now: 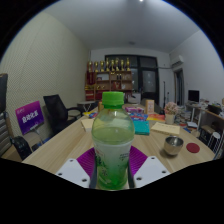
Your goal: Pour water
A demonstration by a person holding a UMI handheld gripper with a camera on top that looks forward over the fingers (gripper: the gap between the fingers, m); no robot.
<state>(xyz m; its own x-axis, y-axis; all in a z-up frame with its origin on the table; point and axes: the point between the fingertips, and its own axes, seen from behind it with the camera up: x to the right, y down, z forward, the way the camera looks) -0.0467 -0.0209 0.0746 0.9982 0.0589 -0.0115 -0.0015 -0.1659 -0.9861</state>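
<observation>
A clear plastic bottle (112, 145) with a green cap and a pale green label stands upright between my gripper's (112, 168) fingers. The purple pads (87, 160) press against both sides of its lower body. The bottle's base is hidden below the fingers, so I cannot tell whether it rests on the table. A small metal bowl (174, 145) sits on the wooden table (60, 150) beyond the bottle to the right, beside a red dish (192, 147).
Boxes and clutter (150, 118) lie on the far end of the table. Black office chairs (57, 110) stand to the left, with a purple sign (29, 116) near them. A shelf of bottles (108, 72) lines the back wall.
</observation>
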